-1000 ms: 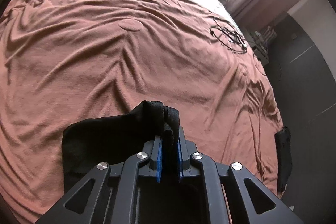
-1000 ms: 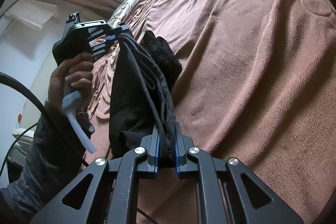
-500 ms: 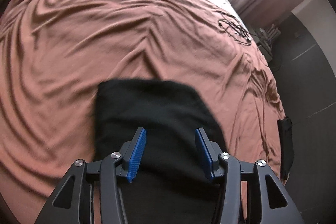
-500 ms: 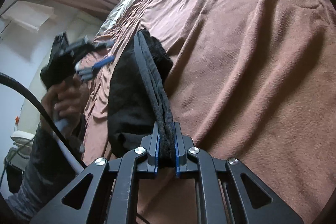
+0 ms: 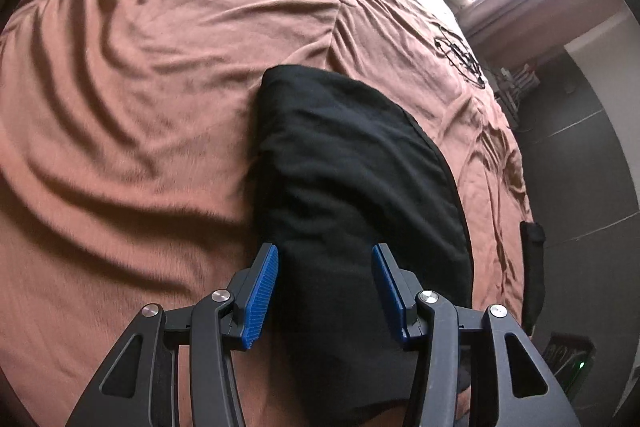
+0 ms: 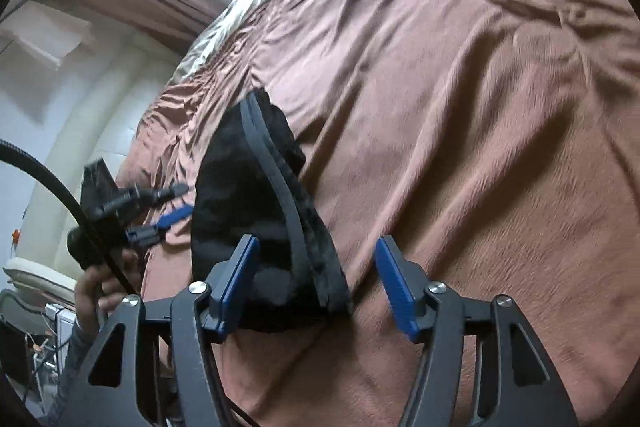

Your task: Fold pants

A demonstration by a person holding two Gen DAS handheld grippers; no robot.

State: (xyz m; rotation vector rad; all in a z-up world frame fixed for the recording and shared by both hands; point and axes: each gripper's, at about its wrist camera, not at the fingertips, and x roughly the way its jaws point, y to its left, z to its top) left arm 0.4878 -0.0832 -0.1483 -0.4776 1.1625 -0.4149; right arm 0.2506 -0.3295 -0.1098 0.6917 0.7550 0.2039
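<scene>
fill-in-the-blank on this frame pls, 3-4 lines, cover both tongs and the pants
1. The black pants lie on a ____ bedspread.
2. The left tongs have their jaws ____.
3. The right tongs are open and grip ____.
4. In the right wrist view, the left tongs sit to the ____ of the pants.

Missing words: brown; open; nothing; left
</scene>
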